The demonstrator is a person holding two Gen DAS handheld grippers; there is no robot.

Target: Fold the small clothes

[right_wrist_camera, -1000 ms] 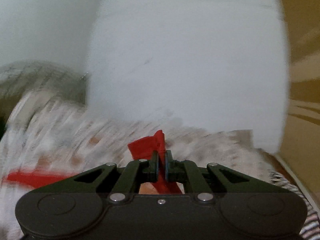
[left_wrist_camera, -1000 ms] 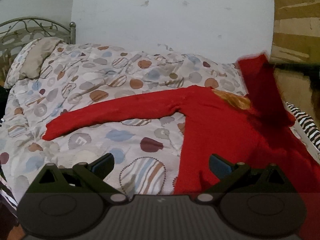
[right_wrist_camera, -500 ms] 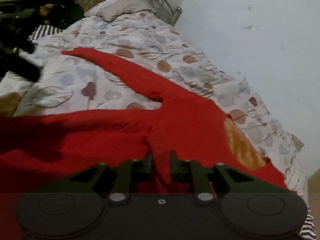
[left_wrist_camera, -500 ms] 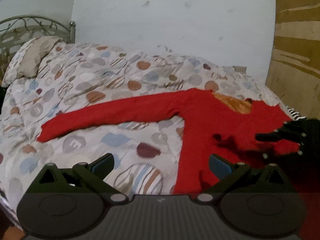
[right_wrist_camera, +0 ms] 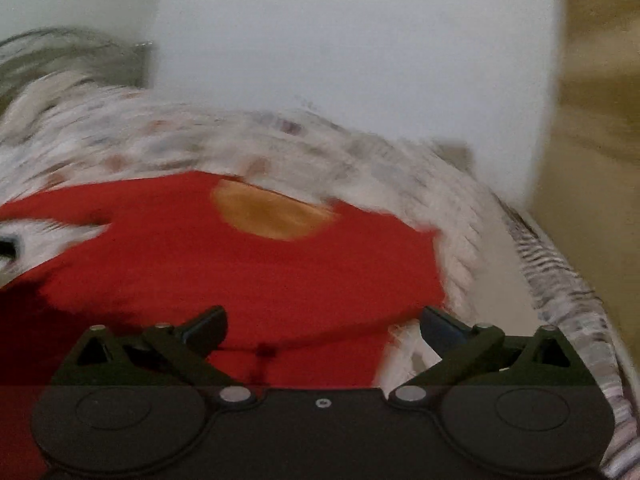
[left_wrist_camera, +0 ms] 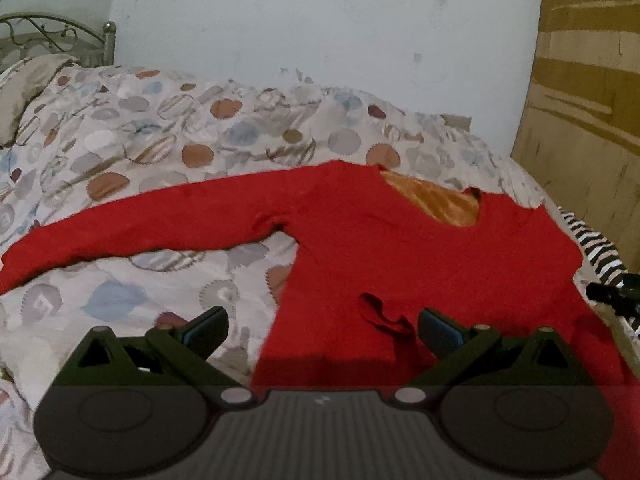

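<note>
The red sweater (left_wrist_camera: pixel 400 248) is laid flat on the bed (left_wrist_camera: pixel 168 140), one sleeve folded onto its body, the other still outstretched toward the pillow; right gripper (right_wrist_camera: pixel 322 326) just released, left gripper (left_wrist_camera: pixel 322 326) spread, nothing grasped.

Your left wrist view is dim, soft indoor light, no glare, mostly sharp; only the red sweater (left_wrist_camera: pixel 400 248) edges smear slightly. Fisheye bends the wall (left_wrist_camera: pixel 320 24) and bed frame (left_wrist_camera: pixel 56 36) near the rim, with black corners. Your right wrist view is heavily motion-blurred: the patterned bedspread (right_wrist_camera: pixel 360 152) streaks, the sweater outline goes soft, and only the right gripper (right_wrist_camera: pixel 323 325) body stays crisp. A dark shadow falls on the sweater at lower left there.
</note>
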